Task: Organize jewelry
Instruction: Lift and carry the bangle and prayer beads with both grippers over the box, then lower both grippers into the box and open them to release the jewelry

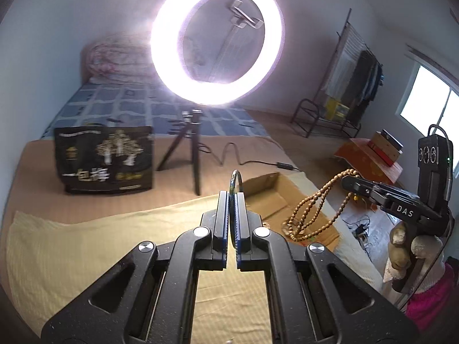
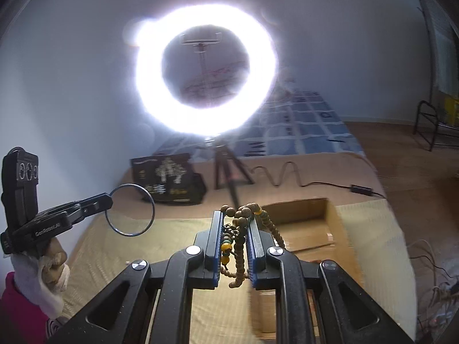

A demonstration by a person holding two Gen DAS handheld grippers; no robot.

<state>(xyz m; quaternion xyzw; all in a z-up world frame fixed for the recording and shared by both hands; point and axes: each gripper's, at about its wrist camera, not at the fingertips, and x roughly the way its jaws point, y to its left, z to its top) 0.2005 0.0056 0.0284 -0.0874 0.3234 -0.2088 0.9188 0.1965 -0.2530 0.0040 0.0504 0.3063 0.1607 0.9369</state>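
Note:
My left gripper [image 1: 232, 193] is shut on a thin dark bangle [image 1: 235, 179], seen edge-on in the left wrist view and as a full ring [image 2: 130, 209] in the right wrist view, held above the yellow cloth [image 1: 86, 246]. My right gripper [image 2: 235, 215] is shut on a string of brown wooden beads [image 2: 239, 246] with a few yellow and green beads. In the left wrist view the beads [image 1: 312, 209] hang in loops from the right gripper [image 1: 348, 182] over an open cardboard box [image 1: 275, 197].
A lit ring light [image 1: 218, 40] on a tripod [image 1: 186, 149] stands behind the cloth, its cable [image 1: 252, 162] trailing right. A black printed bag [image 1: 106, 160] stands at the back left. The box [image 2: 309, 229] sits right of centre. Floor clutter lies at the right.

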